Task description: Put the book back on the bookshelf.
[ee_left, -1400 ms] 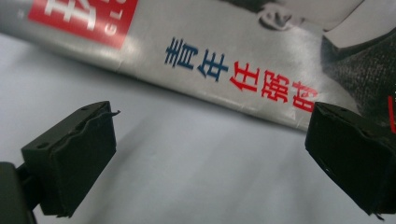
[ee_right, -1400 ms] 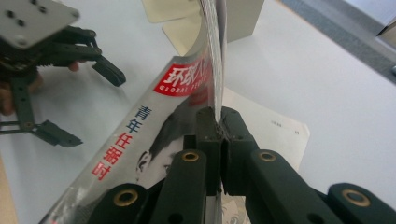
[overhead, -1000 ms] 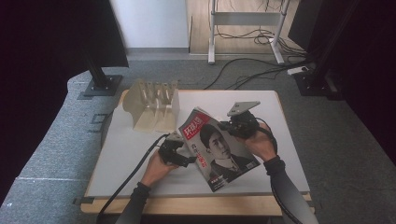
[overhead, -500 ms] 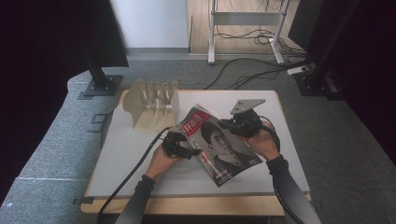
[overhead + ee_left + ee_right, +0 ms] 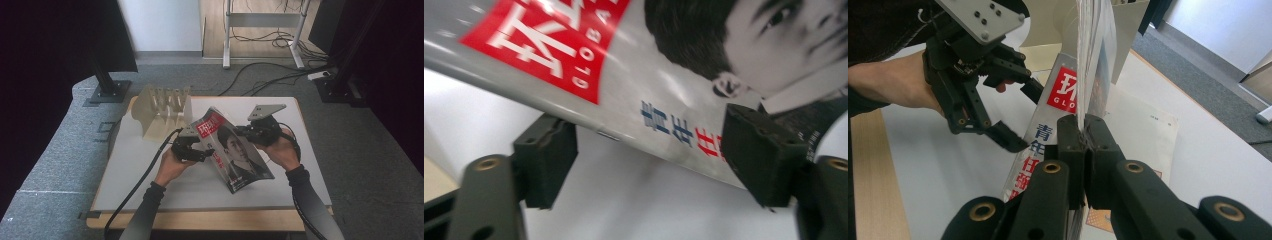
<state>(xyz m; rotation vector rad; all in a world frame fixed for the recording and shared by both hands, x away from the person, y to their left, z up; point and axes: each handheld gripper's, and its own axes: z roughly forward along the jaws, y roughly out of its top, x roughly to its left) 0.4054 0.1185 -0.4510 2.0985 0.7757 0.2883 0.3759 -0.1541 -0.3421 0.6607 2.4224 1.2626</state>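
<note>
A magazine (image 5: 235, 150) with a red title block and a portrait on its cover is held tilted on edge above the middle of the white table (image 5: 150, 185). My right gripper (image 5: 246, 133) is shut on its page edge, and the right gripper view has the jaws pinching the pages (image 5: 1082, 100). My left gripper (image 5: 205, 150) stands open at the spine side. In the left gripper view the cover (image 5: 674, 75) slants across just beyond my open left gripper (image 5: 654, 155). The right gripper view shows the left gripper (image 5: 1023, 115) open beside the cover.
A beige slotted rack (image 5: 162, 107) stands at the table's back left, close behind the magazine. A white printed sheet (image 5: 1143, 130) lies flat under the held pages; whether it belongs to the magazine I cannot tell. Cables trail off the table's front.
Both hands have moved a little toward the rack, and the magazine has turned from lying fairly flat to standing steeper on its edge.
</note>
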